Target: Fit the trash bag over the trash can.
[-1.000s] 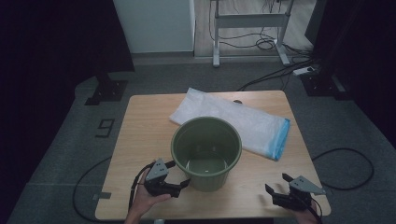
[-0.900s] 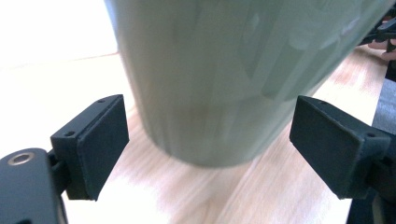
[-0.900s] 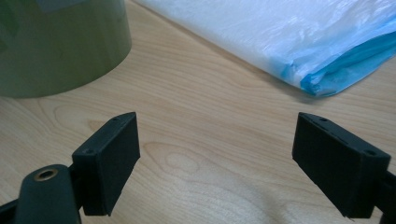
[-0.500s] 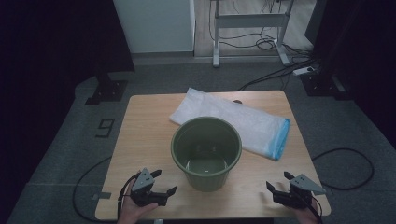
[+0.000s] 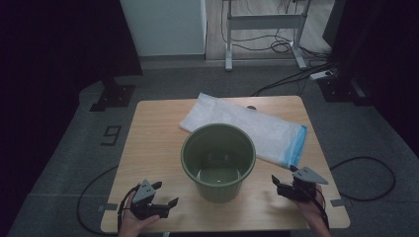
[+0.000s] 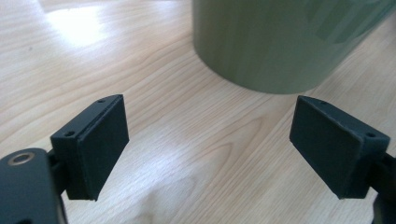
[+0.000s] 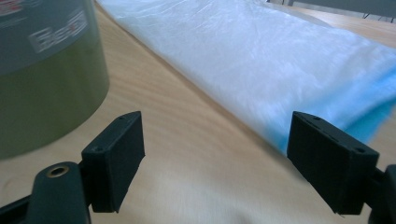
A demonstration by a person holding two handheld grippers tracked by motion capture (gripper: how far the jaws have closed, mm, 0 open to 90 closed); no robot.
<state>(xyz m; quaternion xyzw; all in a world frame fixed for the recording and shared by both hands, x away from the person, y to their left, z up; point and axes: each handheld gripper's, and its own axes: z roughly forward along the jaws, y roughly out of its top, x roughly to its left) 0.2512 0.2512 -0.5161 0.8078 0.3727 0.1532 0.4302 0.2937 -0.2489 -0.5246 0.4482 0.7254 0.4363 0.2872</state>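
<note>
The high view hangs above the near edge of the table, facing forward and down, far enough off to take in the whole top and the floor behind, with the green bucket in the middle. The left gripper view sits low, close to the bucket, looking at its base across the wood. The right gripper view, equally low, has the bucket at its left and the white bag behind it. All three share the bucket.

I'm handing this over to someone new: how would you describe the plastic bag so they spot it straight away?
Start at the wooden table and find the green bucket standing near its middle. Just behind the bucket, running toward the far right corner, lies the plastic bag. It is flat, whitish and translucent, with a blue band along its right end, the only soft thing there.
</note>
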